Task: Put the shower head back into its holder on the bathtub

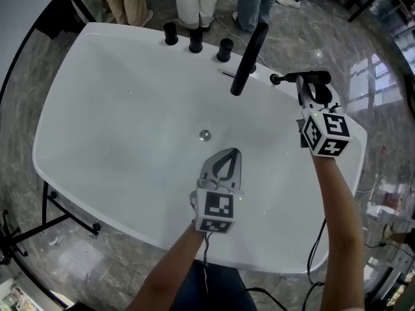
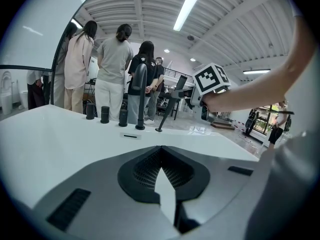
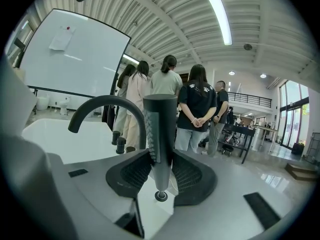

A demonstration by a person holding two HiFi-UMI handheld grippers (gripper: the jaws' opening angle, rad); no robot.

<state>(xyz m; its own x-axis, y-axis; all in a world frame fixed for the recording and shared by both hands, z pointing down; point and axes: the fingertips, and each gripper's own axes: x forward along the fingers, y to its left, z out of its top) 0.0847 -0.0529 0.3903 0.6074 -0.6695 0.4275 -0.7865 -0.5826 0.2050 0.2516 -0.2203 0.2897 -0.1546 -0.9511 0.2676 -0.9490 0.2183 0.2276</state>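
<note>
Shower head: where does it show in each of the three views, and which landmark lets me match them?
Head view: the shower head is at upper right, lying crosswise just right of the faucet.
Left gripper view: the shower head is a slanted dark stick at centre, right of the faucet.
Right gripper view: the shower head stands upright at centre, held in the right gripper.
Shared landmark: the black faucet.
</note>
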